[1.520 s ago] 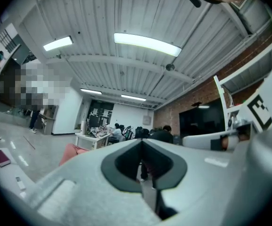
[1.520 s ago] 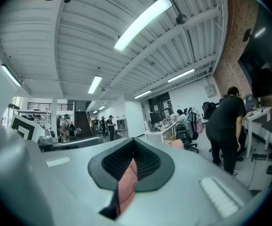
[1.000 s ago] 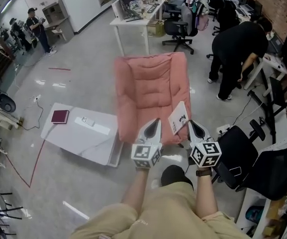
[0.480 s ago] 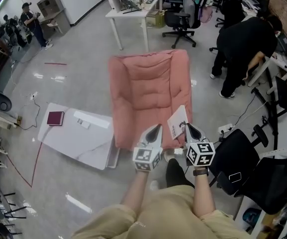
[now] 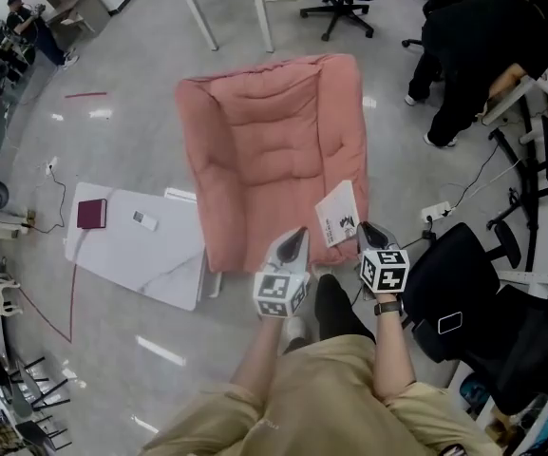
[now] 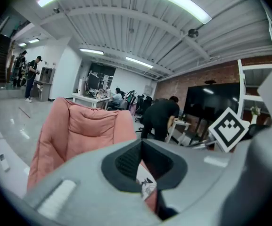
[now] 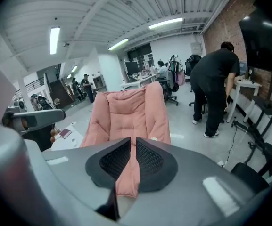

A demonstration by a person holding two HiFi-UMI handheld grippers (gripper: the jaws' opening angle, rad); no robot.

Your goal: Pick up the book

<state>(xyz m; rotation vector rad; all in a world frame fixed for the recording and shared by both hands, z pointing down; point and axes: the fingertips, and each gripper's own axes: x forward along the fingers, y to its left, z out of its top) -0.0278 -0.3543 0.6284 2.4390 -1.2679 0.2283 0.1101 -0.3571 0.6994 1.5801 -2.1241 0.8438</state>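
A white book [image 5: 339, 215] with dark print lies on the right armrest of a pink padded armchair [image 5: 264, 150]. My left gripper [image 5: 297, 238] hovers at the chair's front edge, just left of the book. Its jaws stand apart with nothing gripped, and the book [image 6: 145, 186] shows through the gap in the left gripper view. My right gripper [image 5: 367, 231] hangs just right of the book's near corner. The jaws of the right gripper [image 7: 133, 147] are opening to a narrow slit that holds nothing; only the chair [image 7: 128, 112] shows beyond.
A low white table [image 5: 164, 259] left of the chair carries a maroon book [image 5: 91, 214] and a small remote [image 5: 141, 219]. A black office chair [image 5: 454, 293] stands close on the right. A person in black [image 5: 478, 36] bends over at the far right. A cable and socket [image 5: 437, 212] lie on the floor.
Both grippers have come down and forward toward the chair's front edge. The chair and the white book look nearer, and the book now sits between the two grippers' tips.
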